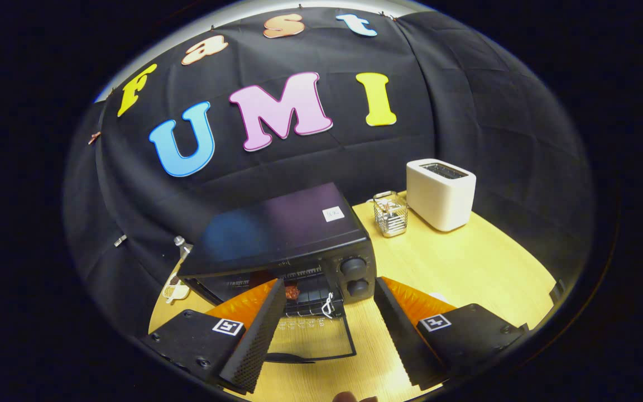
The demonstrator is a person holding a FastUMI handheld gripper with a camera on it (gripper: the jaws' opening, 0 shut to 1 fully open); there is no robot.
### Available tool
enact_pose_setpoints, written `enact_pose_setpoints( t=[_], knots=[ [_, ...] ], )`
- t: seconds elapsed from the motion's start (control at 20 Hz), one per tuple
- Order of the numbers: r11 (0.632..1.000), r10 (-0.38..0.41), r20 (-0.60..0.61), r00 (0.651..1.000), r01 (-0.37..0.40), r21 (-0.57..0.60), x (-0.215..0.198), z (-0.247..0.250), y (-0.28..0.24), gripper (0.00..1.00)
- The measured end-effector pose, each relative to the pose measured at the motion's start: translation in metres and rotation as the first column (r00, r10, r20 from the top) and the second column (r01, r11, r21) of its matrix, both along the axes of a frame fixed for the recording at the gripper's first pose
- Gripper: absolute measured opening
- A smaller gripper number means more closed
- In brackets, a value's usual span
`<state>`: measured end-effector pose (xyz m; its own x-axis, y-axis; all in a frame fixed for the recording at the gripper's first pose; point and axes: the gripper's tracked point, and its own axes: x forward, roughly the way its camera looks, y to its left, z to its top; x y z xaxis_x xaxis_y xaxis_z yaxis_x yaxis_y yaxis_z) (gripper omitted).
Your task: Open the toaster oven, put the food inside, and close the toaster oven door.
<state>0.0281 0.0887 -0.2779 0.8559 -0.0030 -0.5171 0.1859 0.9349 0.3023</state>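
A black toaster oven [293, 231] stands on the wooden table [466, 268], just ahead of my fingers. Its glass door [316, 335] is folded down flat toward me, between the fingers, with its handle [293, 358] nearest me. A white cord [327, 305] hangs at the door's hinge edge. A reddish-brown piece of food [292, 291] lies on the rack inside the cavity, partly hidden by my left finger [260, 329]. My gripper [330, 281] is open above the lowered door, holding nothing; its fingers straddle the oven's front.
A white slot toaster [441, 192] stands at the back right of the table, with a small wire holder [390, 214] beside it. Left of the oven lies a small white item [176, 290]. The oven's two knobs [354, 276] sit by my right finger.
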Motion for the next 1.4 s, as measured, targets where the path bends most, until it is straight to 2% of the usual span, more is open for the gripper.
enact_pose_setpoints(
  t=[0.3,0.6,0.75,0.9,1.05,1.25,1.4],
  knots=[
    [0.999,0.029,0.060,0.998,-0.028,-0.021,-0.020,0.045,0.000,0.98],
    [0.989,0.141,-0.112,0.984,-0.145,-0.030,-0.076,-0.010,0.050,0.98],
    [0.974,0.211,-0.231,0.950,-0.225,-0.036,-0.101,-0.064,0.080,0.98],
    [0.964,0.243,-0.335,0.910,-0.264,-0.017,-0.118,-0.106,0.106,0.99],
    [0.957,0.256,-0.425,0.868,-0.291,-0.017,-0.129,-0.147,0.121,0.99],
    [0.948,0.267,-0.493,0.828,-0.317,-0.019,-0.134,-0.183,0.137,0.99],
    [0.950,0.254,-0.525,0.812,-0.311,-0.021,-0.131,-0.191,0.149,0.99]
  ],
)
